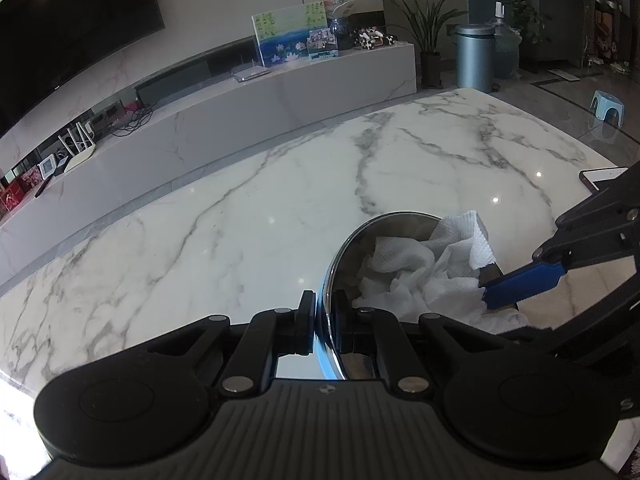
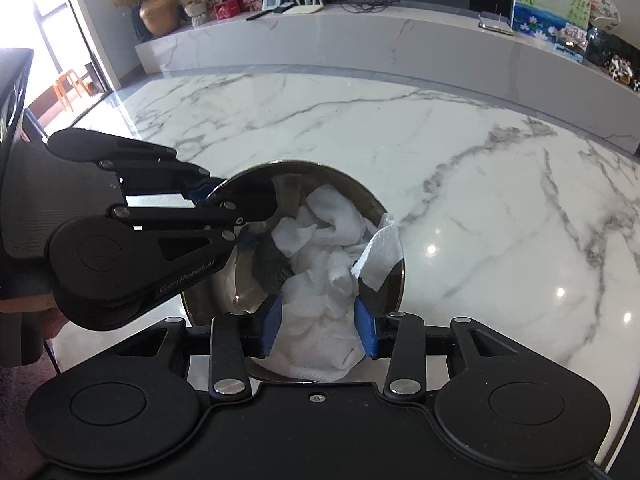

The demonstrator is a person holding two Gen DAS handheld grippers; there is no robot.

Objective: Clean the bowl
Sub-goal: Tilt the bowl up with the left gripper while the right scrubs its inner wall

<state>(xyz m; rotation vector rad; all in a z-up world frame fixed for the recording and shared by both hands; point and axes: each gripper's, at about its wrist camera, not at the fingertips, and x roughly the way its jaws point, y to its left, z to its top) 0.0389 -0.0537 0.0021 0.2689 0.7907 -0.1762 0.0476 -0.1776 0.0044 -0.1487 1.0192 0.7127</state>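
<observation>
A shiny steel bowl (image 2: 394,280) sits on the white marble table (image 2: 480,184); it also shows in the left wrist view (image 1: 340,256). My left gripper (image 1: 323,322) is shut on the bowl's near rim, one finger outside and one inside; it also shows in the right wrist view (image 2: 218,208) at the bowl's left rim. A crumpled white cloth (image 2: 320,320) fills the bowl and also shows in the left wrist view (image 1: 416,276). My right gripper (image 2: 320,332), with blue pads (image 2: 366,332), is shut on the cloth inside the bowl; it also shows in the left wrist view (image 1: 492,294).
A phone (image 1: 600,178) lies on the table's far right. Beyond the table runs a low marble TV bench (image 1: 240,108) with a painting (image 1: 288,34), a router and cables. A grey bin (image 1: 474,56) and potted plant (image 1: 430,28) stand on the floor.
</observation>
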